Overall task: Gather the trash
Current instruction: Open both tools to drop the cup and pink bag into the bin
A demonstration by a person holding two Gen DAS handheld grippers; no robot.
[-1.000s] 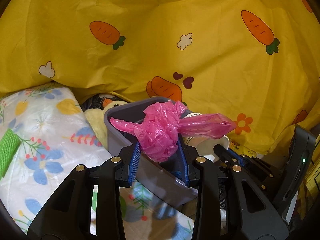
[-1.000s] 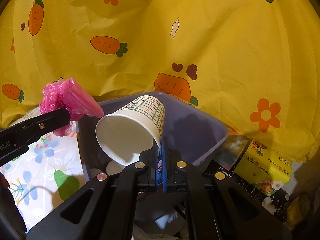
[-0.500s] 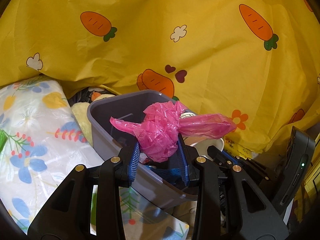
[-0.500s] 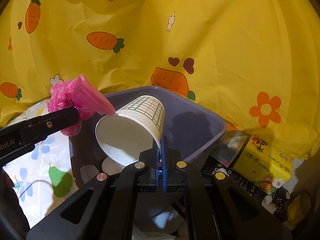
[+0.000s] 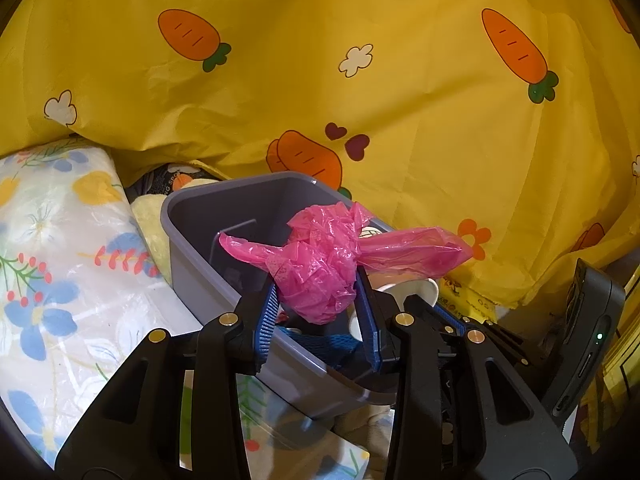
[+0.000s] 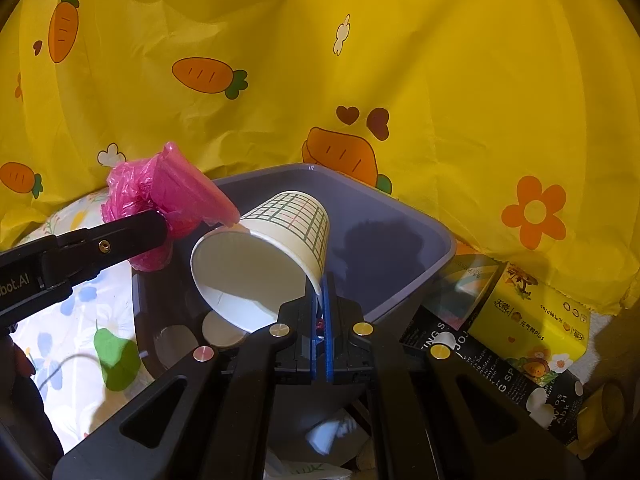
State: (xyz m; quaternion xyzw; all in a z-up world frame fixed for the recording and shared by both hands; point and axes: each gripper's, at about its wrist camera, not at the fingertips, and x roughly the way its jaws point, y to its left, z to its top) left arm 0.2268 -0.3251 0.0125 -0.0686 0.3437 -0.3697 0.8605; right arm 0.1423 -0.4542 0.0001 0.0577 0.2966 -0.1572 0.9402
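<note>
Behind everything hangs a yellow cloth printed with orange carrots and flowers [image 5: 400, 92], and in front of it stands the grey rectangular plastic bin [image 6: 436, 240], open-topped, with a few pale scraps already lying on its floor. To its left lies a white floral plastic sheet [image 5: 60, 264]; to its right sit a black printed carton [image 6: 500, 372] and a yellow tissue pack [image 6: 532, 316]. Both loads hang above the bin's mouth. The right gripper [image 6: 322, 304] is pressed together on the rim of a white paper cup with a green grid pattern [image 6: 280, 252], which tilts mouth-down toward the camera over the bin's interior. The left gripper [image 5: 316, 308] pinches a crumpled pink plastic bag [image 5: 320, 264] between its blue pads, the wad sitting over the bin's near-left portion while one loose tail reaches out to the right and, in the right wrist view, appears to touch the cup's side. The step in hand seems to be the drop, and it would go best one item at a time — the light bag may cling to a pad or drift, so the left jaws should part fully with the wad well inside the rim line. The cup, being stiff, should fall cleanly once the right jaws part, provided the bag's tail is clear of it first.
</note>
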